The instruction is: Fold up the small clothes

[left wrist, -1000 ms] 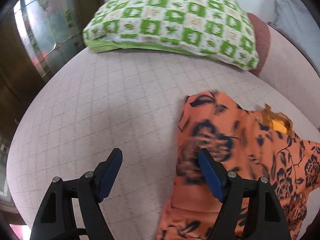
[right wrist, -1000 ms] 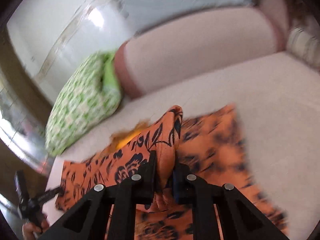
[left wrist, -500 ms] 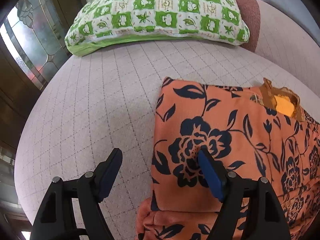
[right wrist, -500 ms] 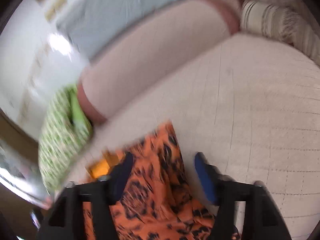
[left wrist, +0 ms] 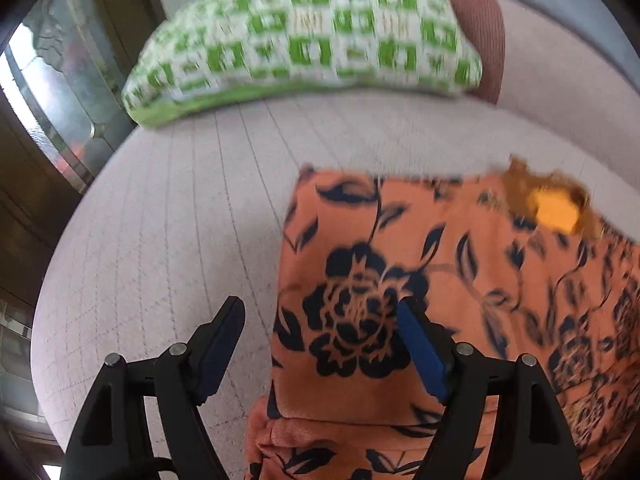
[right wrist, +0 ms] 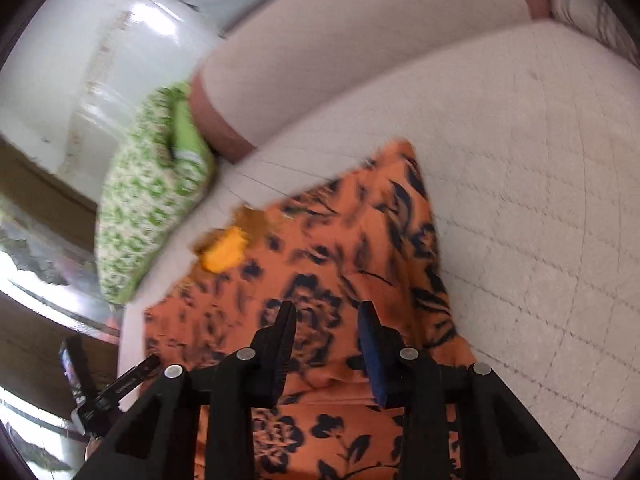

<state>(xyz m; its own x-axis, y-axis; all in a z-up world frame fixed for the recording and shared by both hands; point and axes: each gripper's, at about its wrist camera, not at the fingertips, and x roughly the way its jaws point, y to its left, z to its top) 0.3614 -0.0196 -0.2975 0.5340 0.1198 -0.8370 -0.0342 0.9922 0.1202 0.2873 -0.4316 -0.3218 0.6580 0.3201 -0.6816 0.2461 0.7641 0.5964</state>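
On the quilted sofa seat (left wrist: 168, 240), we see the orange floral garment (left wrist: 420, 264) lying flat.
Our left gripper (left wrist: 320, 340) gapes wide; the right gripper (right wrist: 326, 332), just narrowing, clamps nothing.

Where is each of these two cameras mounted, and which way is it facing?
Left wrist: sits on the left gripper, looking down past its open jaws at the orange floral garment and green checked pillow.
Right wrist: sits on the right gripper, jaws just closing, nothing between them; the left gripper shows bottom left.
Shared: garment, pillow, pale quilted cushion.
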